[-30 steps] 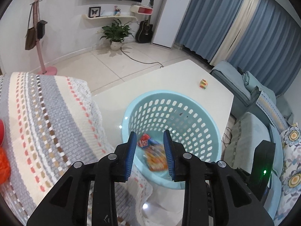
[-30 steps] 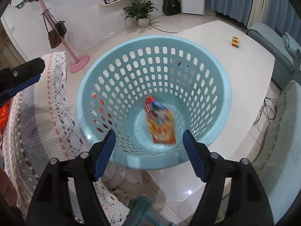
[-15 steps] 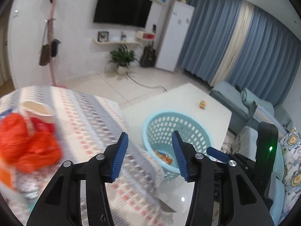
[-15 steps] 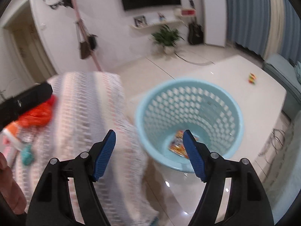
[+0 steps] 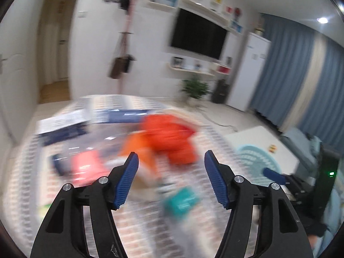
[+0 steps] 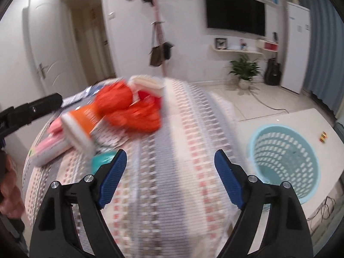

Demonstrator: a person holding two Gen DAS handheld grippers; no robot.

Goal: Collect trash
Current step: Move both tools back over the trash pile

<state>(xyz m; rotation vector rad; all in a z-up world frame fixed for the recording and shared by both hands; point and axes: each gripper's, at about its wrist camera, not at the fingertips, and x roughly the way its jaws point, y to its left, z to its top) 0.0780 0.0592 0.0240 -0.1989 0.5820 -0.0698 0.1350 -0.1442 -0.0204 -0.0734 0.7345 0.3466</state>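
Patterned cloth (image 6: pixel 172 161) strewn with trash, both grippers' fingers opening, nothing between them

The left tongs (image 5: pixel 171 161) are opening, with nothing held between the blue pads. The right tongs (image 6: pixel 169 158) are opening wide too, and empty. Both point downward. A hand (image 6: pixel 8 190) shows at the left edge.

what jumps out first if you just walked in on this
A crumpled orange-red bag heaped with cups and wrappers on the striped blanket, at the left. To its right, the pale blue perforated basket stands on the white table. Both grippers are opening, nothing between their jaws.
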